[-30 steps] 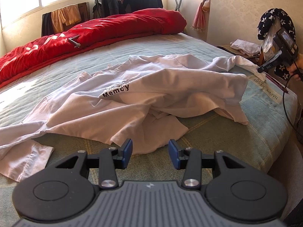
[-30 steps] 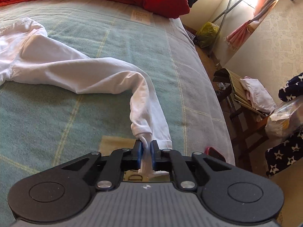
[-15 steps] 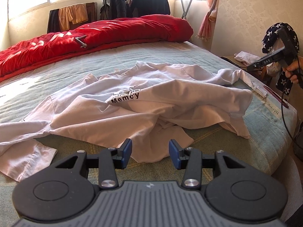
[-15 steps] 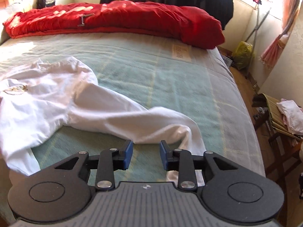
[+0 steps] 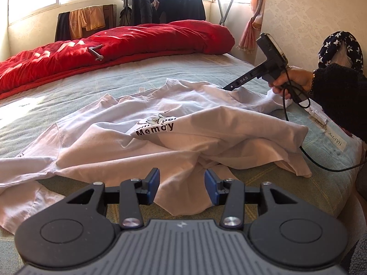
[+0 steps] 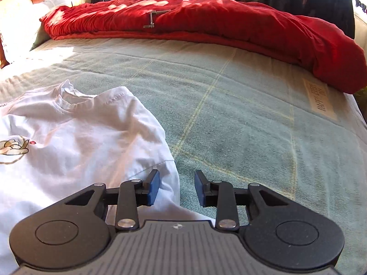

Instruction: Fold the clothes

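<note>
1. The left hand-held gripper (image 5: 181, 186) hovered low over the near hem of a crumpled white T-shirt (image 5: 142, 146), its blue pads partly parted and gripping nothing.
2. The T-shirt, printed "Memory", lay spread and rumpled across the green blanket (image 5: 128, 78) of the bed, one sleeve trailing off to the left.
3. The right hand-held gripper (image 6: 176, 188), jaws opening and empty, hung just above the shirt's shoulder edge, with cloth beneath its left pad only.
4. A person's right hand (image 5: 290, 80), in a dark fleece sleeve (image 5: 339, 96), carried that tool, its cable (image 5: 321, 162) draped over the shirt.
5. A red duvet (image 5: 114, 48) lay bunched along the bed's far side.
</note>
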`<state>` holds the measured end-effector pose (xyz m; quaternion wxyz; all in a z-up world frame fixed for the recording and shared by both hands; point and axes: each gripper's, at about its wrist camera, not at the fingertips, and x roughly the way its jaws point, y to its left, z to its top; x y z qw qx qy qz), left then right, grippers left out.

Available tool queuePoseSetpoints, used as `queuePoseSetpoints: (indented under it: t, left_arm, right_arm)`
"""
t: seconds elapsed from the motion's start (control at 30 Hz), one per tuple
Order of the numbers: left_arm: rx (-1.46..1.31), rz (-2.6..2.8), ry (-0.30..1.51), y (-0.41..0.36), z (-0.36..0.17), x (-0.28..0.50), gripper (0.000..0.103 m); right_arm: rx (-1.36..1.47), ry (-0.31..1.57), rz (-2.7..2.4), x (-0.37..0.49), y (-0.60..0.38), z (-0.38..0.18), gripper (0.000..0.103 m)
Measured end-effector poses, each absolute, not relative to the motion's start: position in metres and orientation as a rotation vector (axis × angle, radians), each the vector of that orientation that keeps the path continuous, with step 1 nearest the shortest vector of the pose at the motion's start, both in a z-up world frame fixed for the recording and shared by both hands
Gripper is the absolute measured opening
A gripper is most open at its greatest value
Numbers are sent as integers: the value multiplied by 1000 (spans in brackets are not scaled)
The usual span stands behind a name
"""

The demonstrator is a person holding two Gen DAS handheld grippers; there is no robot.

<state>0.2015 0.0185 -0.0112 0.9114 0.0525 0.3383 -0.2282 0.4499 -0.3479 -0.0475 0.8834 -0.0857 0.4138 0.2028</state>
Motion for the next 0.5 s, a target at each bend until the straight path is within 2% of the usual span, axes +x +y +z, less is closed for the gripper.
queuePoseSetpoints:
  t: [0.13,0.33,0.37,0.4,0.47,0.5]
  left_arm:
    - [125,-496,711,12,-18,210,44]
    - [140,-518,723,2,-26,218,45]
    - [140,-521,722,1,-27,218,46]
    - [141,-524,723,0,-28,218,48]
    - [144,-527,723,0,-29,218,49]
    - [145,-528,724,-1,-29,218,49]
  right_arm:
    - [-192,814,449,441,-346,-61,48]
    - [-172,824,455,437,-345,-64,49]
    - [-166,834,459,437,-344,-63,45]
    - [-161,845,463,437,-342,-62,29]
    - [-192,845,468,435,-335,-58,11]
    - [-224,836,465,432,-329,-56,9]
